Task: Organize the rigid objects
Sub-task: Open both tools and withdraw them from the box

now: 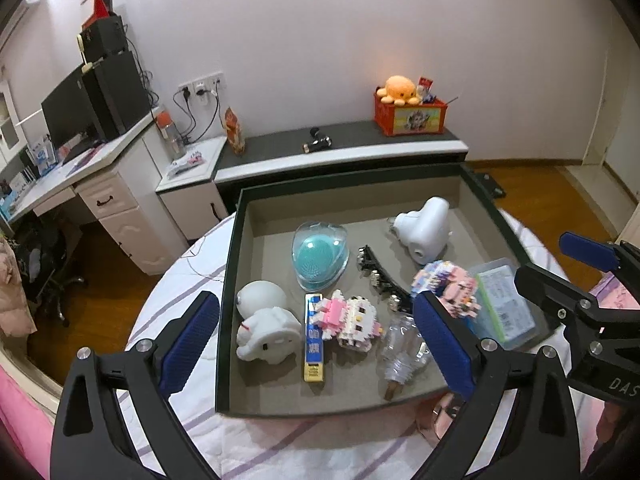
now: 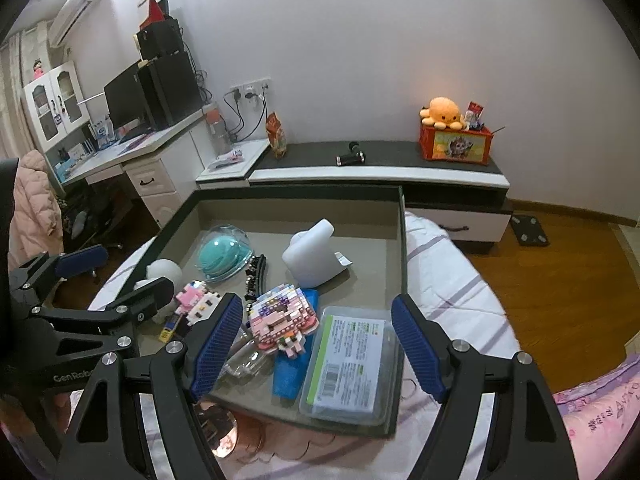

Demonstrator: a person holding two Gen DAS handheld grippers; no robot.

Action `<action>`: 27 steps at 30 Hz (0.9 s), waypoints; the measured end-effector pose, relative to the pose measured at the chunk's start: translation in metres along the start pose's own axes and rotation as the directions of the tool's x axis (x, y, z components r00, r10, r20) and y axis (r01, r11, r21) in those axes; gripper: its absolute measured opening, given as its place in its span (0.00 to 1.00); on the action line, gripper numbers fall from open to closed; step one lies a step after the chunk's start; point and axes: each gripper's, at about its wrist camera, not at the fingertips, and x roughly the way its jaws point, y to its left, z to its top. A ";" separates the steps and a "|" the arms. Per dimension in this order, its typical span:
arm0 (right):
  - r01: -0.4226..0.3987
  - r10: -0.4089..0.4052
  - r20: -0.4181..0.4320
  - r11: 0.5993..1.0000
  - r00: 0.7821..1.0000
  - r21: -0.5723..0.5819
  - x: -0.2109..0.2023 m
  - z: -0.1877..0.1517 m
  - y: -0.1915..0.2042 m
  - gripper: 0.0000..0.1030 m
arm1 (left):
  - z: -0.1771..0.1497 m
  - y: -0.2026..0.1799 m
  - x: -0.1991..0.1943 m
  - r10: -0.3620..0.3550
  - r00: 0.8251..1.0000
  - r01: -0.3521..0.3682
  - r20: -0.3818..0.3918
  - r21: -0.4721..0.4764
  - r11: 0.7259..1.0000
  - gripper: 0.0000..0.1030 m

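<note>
A dark square tray [image 1: 228,280] with a grey floor holds several items: a white figurine [image 1: 264,320], a teal brush under a clear dome [image 1: 318,254], a black hair clip [image 1: 380,280], a white device [image 1: 424,232], two block-built figures [image 1: 352,320] [image 2: 280,316], a clear bottle [image 1: 404,348] and a labelled clear box [image 2: 348,364]. My left gripper [image 1: 318,344] hovers open over the tray's near left part, touching nothing. My right gripper [image 2: 316,346] hangs open above the pink block figure and the clear box, pads clear of both.
The tray sits on a round table with a striped cloth [image 1: 180,280]. A shiny pinkish disc [image 2: 224,436] lies by the tray's near edge. Behind stand a low cabinet [image 1: 340,152] and a desk [image 1: 80,168]; pink bedding [image 2: 600,412] is at the right.
</note>
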 end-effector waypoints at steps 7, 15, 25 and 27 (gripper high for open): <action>0.011 -0.009 0.071 1.000 0.997 -0.024 -0.053 -0.010 0.015 0.76 | -0.013 0.002 -0.053 0.003 0.997 -0.003 0.081 0.000 1.000 0.97; 0.028 -0.021 0.151 0.999 0.988 -0.046 -0.116 -0.030 0.032 0.77 | -0.040 -0.004 -0.114 -0.009 0.986 0.008 0.166 0.005 1.000 1.00; 0.057 -0.045 0.222 0.997 0.974 -0.047 -0.185 -0.068 0.049 0.78 | -0.081 -0.009 -0.179 -0.024 0.969 0.022 0.248 0.014 1.000 1.00; 0.061 -0.049 0.231 0.997 0.972 -0.045 -0.194 -0.075 0.051 0.78 | -0.089 -0.008 -0.190 -0.022 0.964 0.021 0.263 0.009 1.000 1.00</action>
